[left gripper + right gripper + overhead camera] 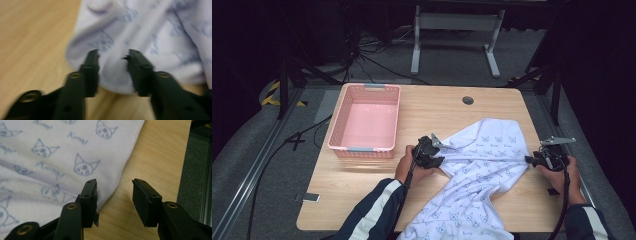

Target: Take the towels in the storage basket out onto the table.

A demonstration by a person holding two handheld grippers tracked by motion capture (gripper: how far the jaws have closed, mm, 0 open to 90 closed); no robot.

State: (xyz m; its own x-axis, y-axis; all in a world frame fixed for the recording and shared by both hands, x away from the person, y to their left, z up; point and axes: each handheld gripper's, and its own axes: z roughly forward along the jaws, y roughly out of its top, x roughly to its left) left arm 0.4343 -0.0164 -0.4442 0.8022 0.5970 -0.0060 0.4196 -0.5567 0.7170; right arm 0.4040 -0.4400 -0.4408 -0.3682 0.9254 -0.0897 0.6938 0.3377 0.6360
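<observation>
A: Well, biggest first: the desk point(437, 115) is pale wood with rounded corners, and a white towel point(477, 175) printed with small blue cat faces sprawls across its 4 o'clock quarter and spills over the near edge at 6 o'clock.

B: And the basket?

A: The pink basket point(365, 122) sits at about 10 o'clock on the desk, well apart from the towel, with nothing in it.

B: Where are the tools?

A: The left hand-held gripper point(439, 161) is at the towel's 9 o'clock edge. In the left gripper view its jaws stand apart with a rounded fold of the towel point(140, 37) between them; the picture is blurred, so I cannot tell whether the pads press the cloth.

B: The other one?

A: The right hand-held gripper point(530, 160) is at the towel's 3 o'clock edge. In the right gripper view its jaws are apart; the towel's hemmed edge point(62, 160) lies just beside the left jaw, and bare desk point(160, 157) shows in the gap.

B: Smallest thing?

A: A small dark round grommet point(468, 100) in the desk at 12 o'clock.
</observation>
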